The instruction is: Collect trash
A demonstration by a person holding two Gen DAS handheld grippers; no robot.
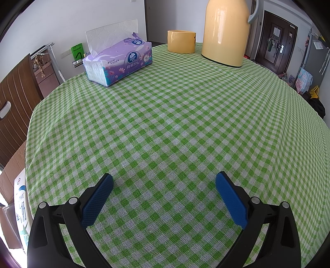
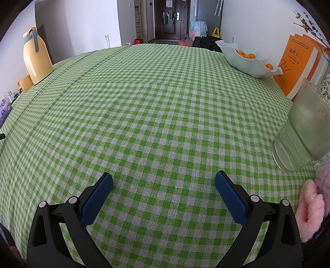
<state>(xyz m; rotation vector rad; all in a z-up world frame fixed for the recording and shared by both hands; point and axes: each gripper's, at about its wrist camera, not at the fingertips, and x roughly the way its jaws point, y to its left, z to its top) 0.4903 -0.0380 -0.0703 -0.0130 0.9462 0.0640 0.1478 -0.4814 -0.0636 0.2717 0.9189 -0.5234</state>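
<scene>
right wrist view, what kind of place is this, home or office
Most likely a home dining area: a checked tablecloth with a fruit bowl and yellow thermos, and an entrance door beyond.

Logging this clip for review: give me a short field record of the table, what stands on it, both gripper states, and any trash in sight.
surface: table with green checked cloth
left view items: purple tissue pack, yellow cup, yellow thermos jug
right view items: bowl of oranges, orange books, plastic cup, pink plush fabric
left hand-held gripper: open, empty, above cloth
right hand-held gripper: open, empty
trash visible: none evident
</scene>
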